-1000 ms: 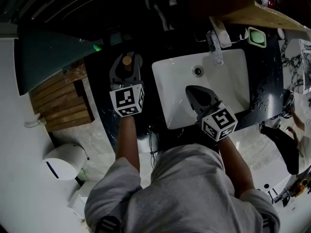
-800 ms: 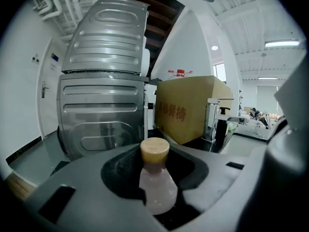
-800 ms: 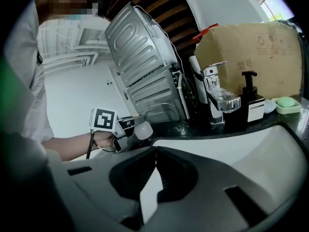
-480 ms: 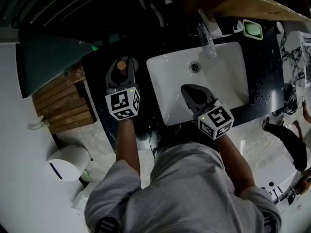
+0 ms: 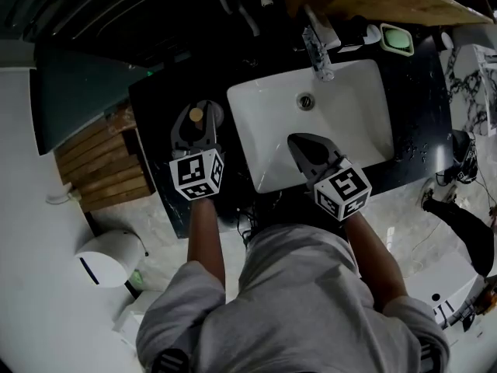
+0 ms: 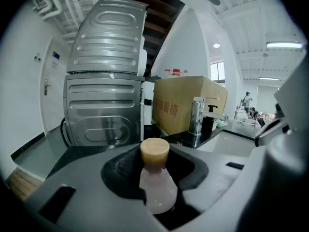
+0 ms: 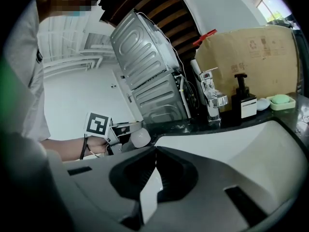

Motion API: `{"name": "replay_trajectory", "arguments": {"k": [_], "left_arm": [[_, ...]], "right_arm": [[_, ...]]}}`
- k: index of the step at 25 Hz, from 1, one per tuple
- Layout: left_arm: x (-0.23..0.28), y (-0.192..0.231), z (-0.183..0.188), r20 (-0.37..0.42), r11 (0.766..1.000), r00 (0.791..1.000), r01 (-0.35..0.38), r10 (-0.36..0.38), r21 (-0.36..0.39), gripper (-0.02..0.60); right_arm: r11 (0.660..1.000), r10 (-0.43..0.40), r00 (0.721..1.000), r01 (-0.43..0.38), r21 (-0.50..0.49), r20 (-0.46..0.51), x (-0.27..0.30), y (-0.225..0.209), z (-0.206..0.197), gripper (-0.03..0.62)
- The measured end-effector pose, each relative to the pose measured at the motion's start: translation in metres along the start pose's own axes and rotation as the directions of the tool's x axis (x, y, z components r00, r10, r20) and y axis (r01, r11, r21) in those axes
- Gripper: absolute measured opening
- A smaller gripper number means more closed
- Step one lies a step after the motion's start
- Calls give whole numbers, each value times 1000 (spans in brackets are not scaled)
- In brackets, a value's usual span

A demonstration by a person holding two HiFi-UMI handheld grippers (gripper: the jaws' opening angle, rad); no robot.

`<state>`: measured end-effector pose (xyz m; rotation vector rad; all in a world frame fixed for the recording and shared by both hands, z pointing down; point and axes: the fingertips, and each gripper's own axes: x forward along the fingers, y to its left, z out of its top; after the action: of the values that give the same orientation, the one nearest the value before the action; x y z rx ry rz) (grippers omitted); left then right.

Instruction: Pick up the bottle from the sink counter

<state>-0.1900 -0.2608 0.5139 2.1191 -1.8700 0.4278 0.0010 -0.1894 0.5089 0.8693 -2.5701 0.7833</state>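
A pale pink bottle (image 6: 155, 185) with a tan cap stands upright between the jaws of my left gripper (image 6: 157, 172), which is shut on its body. From the head view the bottle's cap (image 5: 196, 116) shows in the left gripper (image 5: 197, 109) over the black counter (image 5: 155, 99), left of the white basin (image 5: 349, 107). The right gripper view shows the bottle (image 7: 140, 137) from the side. My right gripper (image 5: 300, 141) hovers over the basin's front, shut with nothing in it (image 7: 153, 153).
A chrome faucet (image 5: 318, 53), a dark soap dispenser (image 7: 243, 102) and a green soap dish (image 5: 396, 39) line the back of the counter. A cardboard box (image 6: 188, 100) and a metal appliance (image 6: 104, 100) stand behind. A wooden slatted mat (image 5: 97, 165) lies at the left.
The left gripper, still holding the bottle, has drawn back toward the person relative to the basin. The right gripper has barely moved. The head view has shifted.
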Motion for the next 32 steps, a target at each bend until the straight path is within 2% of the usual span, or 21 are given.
{"name": "replay_trajectory", "arguments": {"k": [10, 15, 18, 25, 32], "left_arm": [[-26, -31, -3, -2, 1000, 1000, 5, -5, 8, 132], [-35, -56, -8, -16, 999, 999, 31, -31, 20, 132], [-41, -74, -7, -19, 999, 999, 49, -49, 24, 132], [-50, -124, -11, -47, 994, 993, 111, -110, 21, 131], [-51, -188, -10, -53, 978, 977, 208, -206, 31, 132]], "right_arm": [[999, 31, 999, -31, -7, 10, -20, 4, -9, 9], [997, 23, 1000, -23, -74, 1, -28, 3, -14, 9], [997, 26, 1000, -26, -72, 5, -34, 1, -18, 9], [997, 14, 1000, -12, -78, 22, -50, -9, -21, 9], [995, -50, 998, 54, -78, 48, -84, -36, -24, 9]]}}
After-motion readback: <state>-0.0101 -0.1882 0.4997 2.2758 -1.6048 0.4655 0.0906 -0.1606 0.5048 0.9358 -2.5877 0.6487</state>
